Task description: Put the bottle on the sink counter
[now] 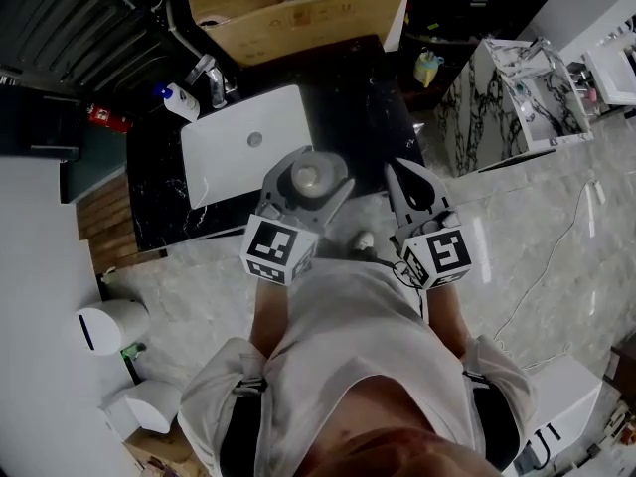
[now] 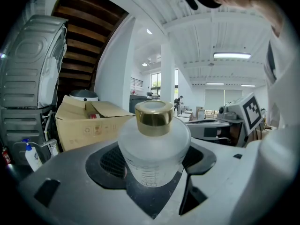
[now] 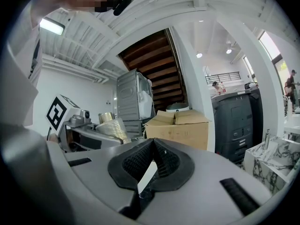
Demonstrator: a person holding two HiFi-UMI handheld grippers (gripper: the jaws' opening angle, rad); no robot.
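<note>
Over the 6 o'clock edge of the black stone tabletop, at 4 o'clock off the white rectangular sink basin: left gripper fingers clamped on the upright frosted glass bottle with gold cap. Right gripper at the bottle's 3 o'clock, fingers closed, empty.

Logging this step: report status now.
Left gripper shut on frosted bottle with gold cap, upright. Right gripper shut, empty. Black sink counter ahead; bare patch beside white basin.

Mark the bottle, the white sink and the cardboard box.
bottle [image 2: 153, 151]: left gripper view, middle of the frosted body.
white sink [image 1: 224, 162]: head view, bare basin floor.
cardboard box [image 1: 308, 23]: head view, front wall.
</note>
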